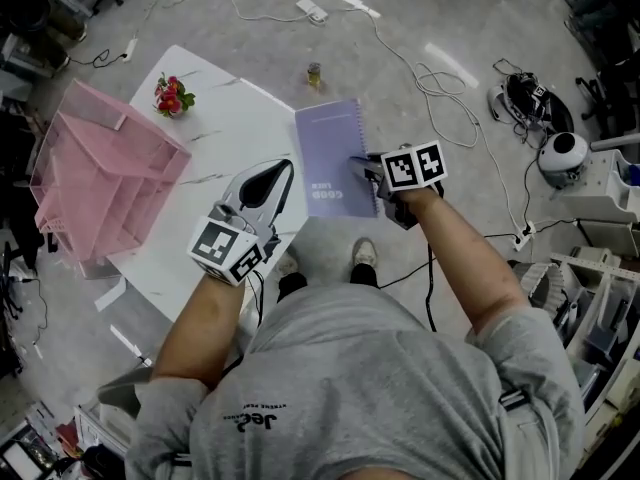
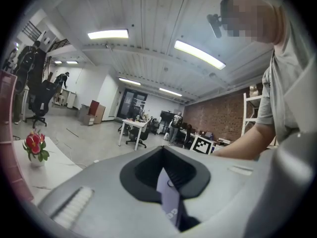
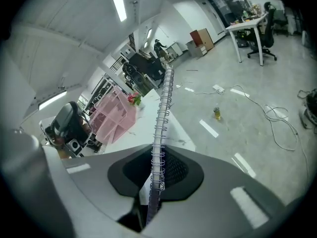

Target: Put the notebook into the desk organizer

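Observation:
A purple spiral notebook (image 1: pixel 333 158) lies at the white table's (image 1: pixel 230 128) right edge and reaches out past it. My right gripper (image 1: pixel 363 164) is shut on its wire-bound side; in the right gripper view the spiral (image 3: pixel 159 148) runs straight up between the jaws. My left gripper (image 1: pixel 283 174) points at the notebook's left edge with its jaws together. A strip of the purple cover (image 2: pixel 171 202) shows in the gap in front of them in the left gripper view. The pink desk organizer (image 1: pixel 100 173) stands on the table's left end.
A small pot of red flowers (image 1: pixel 173 95) stands on the table beyond the organizer. On the floor past the table are a small bottle (image 1: pixel 314 73), white cables (image 1: pixel 440 88) and a power strip (image 1: pixel 312 10). Shelves and gear crowd the right side.

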### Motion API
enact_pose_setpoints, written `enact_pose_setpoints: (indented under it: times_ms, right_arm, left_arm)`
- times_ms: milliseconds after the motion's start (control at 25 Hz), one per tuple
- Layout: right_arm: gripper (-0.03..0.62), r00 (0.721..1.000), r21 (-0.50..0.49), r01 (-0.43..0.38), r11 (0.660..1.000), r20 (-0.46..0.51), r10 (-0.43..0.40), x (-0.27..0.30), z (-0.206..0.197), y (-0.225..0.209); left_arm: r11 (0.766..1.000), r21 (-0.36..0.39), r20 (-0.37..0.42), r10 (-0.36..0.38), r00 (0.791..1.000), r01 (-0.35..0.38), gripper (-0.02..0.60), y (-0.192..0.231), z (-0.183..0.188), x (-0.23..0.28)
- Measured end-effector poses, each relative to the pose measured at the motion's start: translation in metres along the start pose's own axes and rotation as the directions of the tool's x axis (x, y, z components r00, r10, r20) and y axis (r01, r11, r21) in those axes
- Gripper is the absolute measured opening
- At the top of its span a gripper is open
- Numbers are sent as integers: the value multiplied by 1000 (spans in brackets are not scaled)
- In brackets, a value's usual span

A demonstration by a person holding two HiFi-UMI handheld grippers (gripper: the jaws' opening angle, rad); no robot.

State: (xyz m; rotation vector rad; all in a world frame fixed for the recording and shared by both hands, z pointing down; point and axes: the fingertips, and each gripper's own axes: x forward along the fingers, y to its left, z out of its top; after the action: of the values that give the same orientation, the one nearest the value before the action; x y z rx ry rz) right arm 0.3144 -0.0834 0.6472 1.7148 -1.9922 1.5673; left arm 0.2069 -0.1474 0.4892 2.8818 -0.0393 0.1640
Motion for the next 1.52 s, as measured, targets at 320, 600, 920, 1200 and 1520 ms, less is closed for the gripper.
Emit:
enact_pose_setpoints:
  times_ms: [320,600,920,1200,1520]
  right_arm:
    - [34,999,-158,-37,987,-7,37,-23,54,57]
    - [34,994,-262,-106,959,-13,107,-22,114,128]
    - [34,969,-409,-245,879,-85,231,19,190,270]
    - [34,927,-489,-376,787,-197,320,72,232,407]
    - [34,855,-496,-518,697,-308,416,147,240,537]
  left_arm:
    - [996,28,90,87,992,-90,57,20,45,-35]
    - [977,54,172,196,965,-208,57,52,89,-88]
    - [925,68,259,346,902,-374,57,103,142,-190]
    - [846,57,312,489,814,-530,57,144,172,-295]
    - [761,31,341,601,723,-648,57,179,176,-400]
